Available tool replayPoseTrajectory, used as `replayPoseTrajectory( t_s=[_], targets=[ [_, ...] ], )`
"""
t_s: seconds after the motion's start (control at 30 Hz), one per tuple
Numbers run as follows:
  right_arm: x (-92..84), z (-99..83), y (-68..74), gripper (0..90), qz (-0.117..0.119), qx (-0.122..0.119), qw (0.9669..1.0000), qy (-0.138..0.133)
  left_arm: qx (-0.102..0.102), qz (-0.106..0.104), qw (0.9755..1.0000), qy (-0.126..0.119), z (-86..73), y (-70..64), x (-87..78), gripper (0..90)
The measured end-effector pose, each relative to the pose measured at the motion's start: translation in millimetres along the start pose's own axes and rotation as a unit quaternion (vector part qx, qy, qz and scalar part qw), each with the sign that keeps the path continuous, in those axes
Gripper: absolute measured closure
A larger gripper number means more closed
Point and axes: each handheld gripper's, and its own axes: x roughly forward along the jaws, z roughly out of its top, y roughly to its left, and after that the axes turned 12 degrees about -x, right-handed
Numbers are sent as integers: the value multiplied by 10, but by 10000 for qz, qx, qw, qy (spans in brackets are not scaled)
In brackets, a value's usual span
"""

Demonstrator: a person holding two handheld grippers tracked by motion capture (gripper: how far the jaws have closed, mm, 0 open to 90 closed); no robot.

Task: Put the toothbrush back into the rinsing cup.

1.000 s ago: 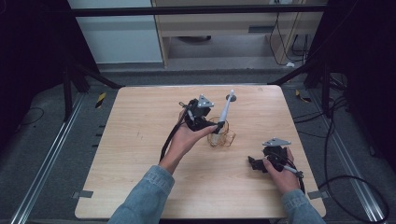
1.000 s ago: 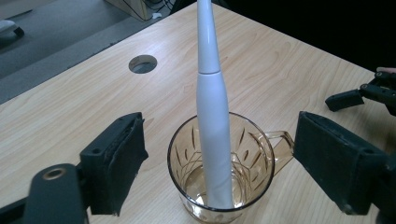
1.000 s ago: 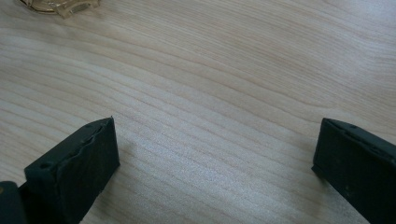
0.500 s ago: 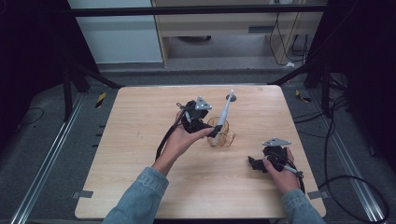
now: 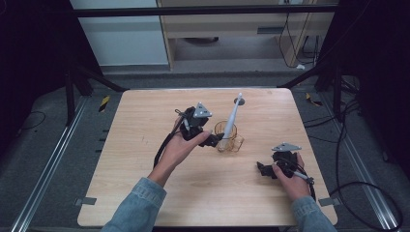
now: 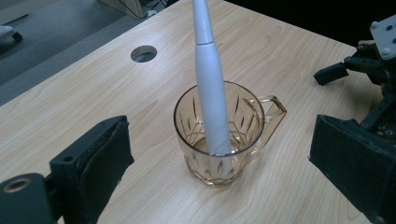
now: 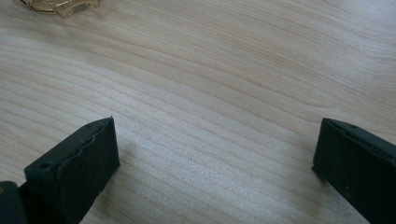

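while the white toothbrush point(image 6: 211, 93) leans in the amber mug point(image 6: 219, 140), the left gripper point(image 5: 215, 140) has just released it

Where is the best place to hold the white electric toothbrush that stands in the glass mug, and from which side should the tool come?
Probably the thick white handle of the toothbrush just above the rim of the mug. Come level from the left tool side, opposite the mug handle; the brush leans against the rim, and the open jaws already flank it.
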Motion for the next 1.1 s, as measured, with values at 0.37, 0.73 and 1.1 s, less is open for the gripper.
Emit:
replayPoseTrajectory(
  t_s=[0.37, 0.73, 1.1],
  targets=[
    [0, 0, 0, 3, 1, 1, 10000, -1, -89, 197, 9998, 45, -209, 152, -264, 44],
    [0, 0, 0, 3, 0, 1, 10000, 0, -185, 449, 9987, 123, -473, 374, -522, 44],
    [0, 0, 1, 3, 0, 3, 10000, 0, -352, 715, 9966, 210, -729, 608, -718, 44]
  ],
)
